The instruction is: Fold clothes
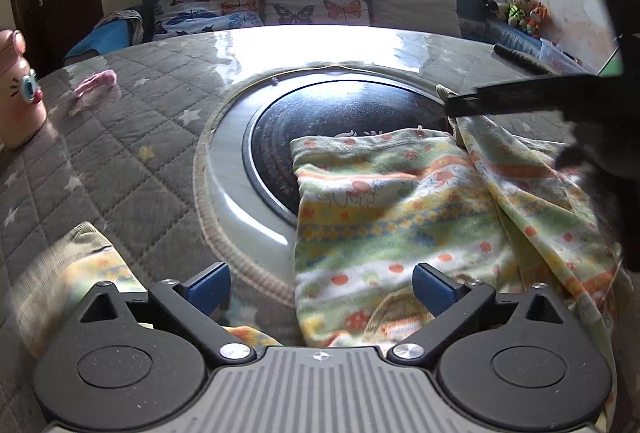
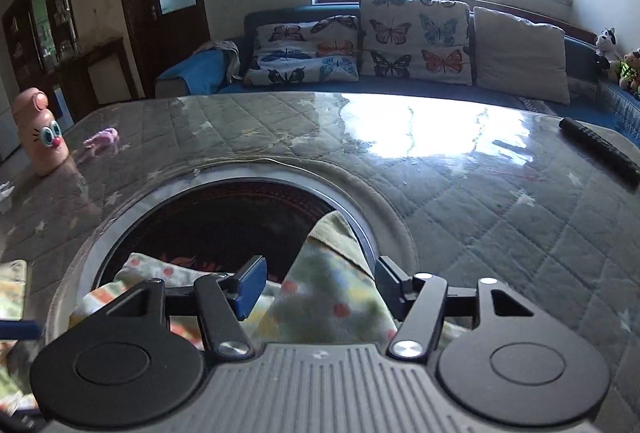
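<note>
A child's garment (image 1: 400,209) with green, yellow and orange print lies crumpled over the round black hob (image 1: 340,109) set in the table. My left gripper (image 1: 320,289) hovers open above its near edge, nothing between the blue pads. Another part with a ribbed cuff (image 1: 68,265) lies blurred at lower left. My right gripper (image 2: 320,285) is open, with a raised fold of the garment (image 2: 332,273) between its fingers and its cuff pointing forward over the hob (image 2: 224,217). In the left wrist view the right gripper (image 1: 520,101) is a dark blur at the garment's far right corner.
The table (image 2: 480,201) has a grey quilted star cover under a glossy sheet. A pink face bottle (image 2: 40,133) and a small pink item (image 2: 102,139) stand far left, a black remote (image 2: 596,149) far right. A sofa with butterfly cushions (image 2: 412,37) lies behind.
</note>
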The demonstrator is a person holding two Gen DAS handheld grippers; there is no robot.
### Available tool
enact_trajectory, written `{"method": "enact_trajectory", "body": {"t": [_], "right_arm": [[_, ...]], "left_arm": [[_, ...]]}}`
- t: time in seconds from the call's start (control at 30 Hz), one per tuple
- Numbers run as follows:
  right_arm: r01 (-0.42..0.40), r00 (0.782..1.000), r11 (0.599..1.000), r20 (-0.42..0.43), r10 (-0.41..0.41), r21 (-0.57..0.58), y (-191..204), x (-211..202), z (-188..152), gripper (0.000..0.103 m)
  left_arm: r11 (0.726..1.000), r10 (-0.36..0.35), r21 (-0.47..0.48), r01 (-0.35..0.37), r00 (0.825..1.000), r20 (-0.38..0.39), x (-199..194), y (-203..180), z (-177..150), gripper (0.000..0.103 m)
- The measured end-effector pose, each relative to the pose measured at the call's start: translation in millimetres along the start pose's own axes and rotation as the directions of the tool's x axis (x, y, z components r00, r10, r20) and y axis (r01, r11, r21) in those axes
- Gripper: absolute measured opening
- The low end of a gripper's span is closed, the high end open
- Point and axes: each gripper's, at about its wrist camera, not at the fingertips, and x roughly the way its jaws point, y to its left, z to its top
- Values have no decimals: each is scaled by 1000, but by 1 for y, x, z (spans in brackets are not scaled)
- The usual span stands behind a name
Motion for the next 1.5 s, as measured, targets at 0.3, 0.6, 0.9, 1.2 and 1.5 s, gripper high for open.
{"method": "enact_trajectory", "body": {"t": [0.3, 0.6, 0.9, 1.2, 1.5], "right_arm": [[69, 998, 998, -2, -69, -10, -4, 2, -5, 8], [117, 977, 992, 176, -122, 39, -45, -114, -31, 6], [284, 926, 942, 203, -318, 178, -108, -231, -111, 6], [408, 896, 844, 25, -444, 348, -154, -256, -185, 20], [352, 911, 892, 115, -396, 284, -146, -244, -147, 33]], "left_arm": [[1000, 2, -21, -2, 1000, 30, -9, 7, -14, 101], [999, 26, -44, -25, 999, 32, -8, 13, -14, 101], [998, 54, -21, -53, 998, 28, -8, 11, -17, 101], [998, 60, -3, -60, 998, 34, -18, 10, -16, 100], [1000, 21, 0, -21, 996, 87, -30, 13, 18, 89]]}}
